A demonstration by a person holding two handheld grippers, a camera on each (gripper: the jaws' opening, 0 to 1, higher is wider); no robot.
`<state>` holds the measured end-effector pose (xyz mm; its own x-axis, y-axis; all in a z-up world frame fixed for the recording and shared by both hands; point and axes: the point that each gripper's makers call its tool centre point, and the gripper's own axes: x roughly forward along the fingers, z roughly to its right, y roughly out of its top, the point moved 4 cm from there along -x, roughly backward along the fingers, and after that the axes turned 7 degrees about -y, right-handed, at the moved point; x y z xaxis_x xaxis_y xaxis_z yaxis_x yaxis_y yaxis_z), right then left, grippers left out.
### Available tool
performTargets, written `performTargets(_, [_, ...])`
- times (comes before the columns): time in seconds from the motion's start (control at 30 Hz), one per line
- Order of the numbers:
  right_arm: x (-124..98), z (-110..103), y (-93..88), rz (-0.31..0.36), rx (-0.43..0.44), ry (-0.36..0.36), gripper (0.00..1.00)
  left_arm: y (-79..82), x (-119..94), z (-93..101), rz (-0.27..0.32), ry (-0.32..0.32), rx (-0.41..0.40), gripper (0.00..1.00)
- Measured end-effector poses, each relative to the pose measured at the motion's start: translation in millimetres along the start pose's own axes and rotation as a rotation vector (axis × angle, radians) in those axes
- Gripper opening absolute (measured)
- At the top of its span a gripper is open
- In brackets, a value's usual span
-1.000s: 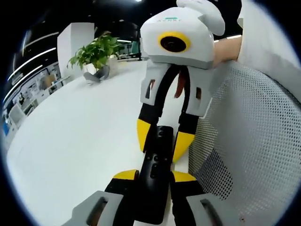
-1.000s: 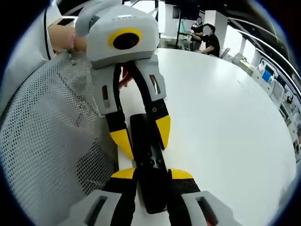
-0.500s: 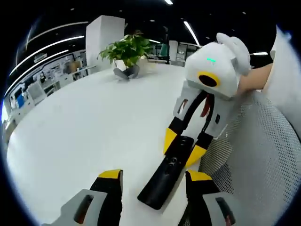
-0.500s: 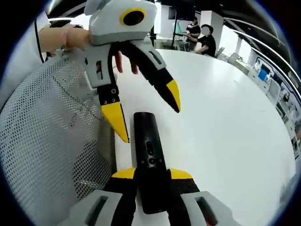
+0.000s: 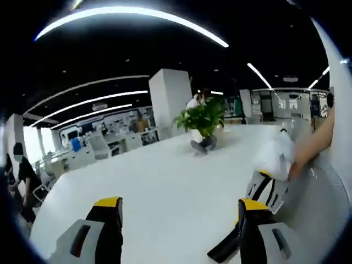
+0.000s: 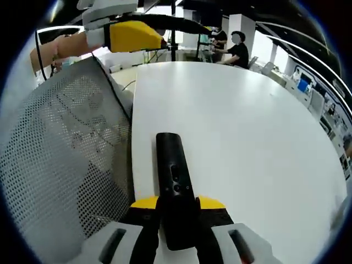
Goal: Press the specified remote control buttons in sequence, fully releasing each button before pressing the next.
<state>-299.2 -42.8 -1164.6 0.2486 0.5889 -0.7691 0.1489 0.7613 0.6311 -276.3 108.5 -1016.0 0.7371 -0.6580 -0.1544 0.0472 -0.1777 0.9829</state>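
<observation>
My right claw (image 6: 179, 204) is clamped on the remote (image 6: 175, 184) lying on the white desk (image 6: 247, 126); my left claw (image 5: 181, 212) hangs apart, lifted clear. Risk: coming back down blind, I hit a wrong button or knock the remote askew.

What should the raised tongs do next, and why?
Probably lower the left tongs back toward the black remote to press a button. They hang open and high above the white table, while the right tongs hold the remote's near end steady.

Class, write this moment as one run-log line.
right gripper: shut on remote | left gripper: open, off remote | remote: lying on table | no button pressed
</observation>
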Motion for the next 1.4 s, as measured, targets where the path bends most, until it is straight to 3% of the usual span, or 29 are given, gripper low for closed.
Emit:
performTargets(0.13, [0,0,0.2,0.001,0.004,-0.004,0.22,10.1,-16,-12.8,0.14,0.067,-0.088,1.0])
performTargets(0.27, [-1,0,0.2,0.005,0.009,-0.009,0.22,10.7,-18,-17.0,0.184,0.081,-0.115,1.0])
performTargets(0.43, [-1,-1,0.5,0.008,0.018,-0.016,0.22,5.2,-12,-24.6,0.162,0.075,-0.096,1.0])
performTargets(0.57, [-1,-1,0.3,0.012,0.02,-0.019,0.22,0.2,-20,-31.7,0.152,0.086,-0.111,1.0])
performTargets(0.63, [-1,-1,0.0,0.016,0.022,-0.019,0.22,-8.7,-29,-36.0,0.122,0.116,-0.072,1.0])
performTargets(0.73, [-1,-2,0.6,0.021,0.025,-0.021,0.22,-26.6,-43,-37.5,0.113,0.164,-0.209,1.0])
performTargets(0.87, [-1,-1,-1.0,0.043,0.023,-0.015,0.22,-39.4,-46,-25.9,0.074,0.208,-0.304,1.0])
performTargets(0.93, [-2,-1,-1.9,0.055,0.024,-0.016,0.23,-44.6,-45,-22.6,-0.006,0.22,-0.252,1.0])
performTargets(1.0, [-1,-2,-1.2,0.058,0.031,-0.013,0.24,-45.9,-45,-24.1,-0.018,0.226,-0.198,1.0])
performTargets(1.13, [-2,-5,4.2,0.032,0.145,0.034,0.3,-51.6,-47,-27.4,-0.03,0.208,-0.254,1.0])
performTargets(1.17, [-3,-2,2.9,0.008,0.146,0.014,0.28,-52.0,-48,-28.1,-0.031,0.21,-0.257,1.0])
performTargets(1.2, [-6,2,-2.2,-0.049,0.109,-0.016,0.25,-52.0,-48,-28.1,-0.031,0.214,-0.257,1.0])
performTargets(1.27, [-7,-2,0.9,-0.037,0.044,-0.01,0.23,-49.8,-48,-28.0,-0.017,0.209,-0.246,1.0])
performTargets(1.4, [-7,-4,0.2,-0.074,-0.009,-0.017,0.22,-49.9,-51,-34.7,-0.004,0.241,-0.246,1.0])
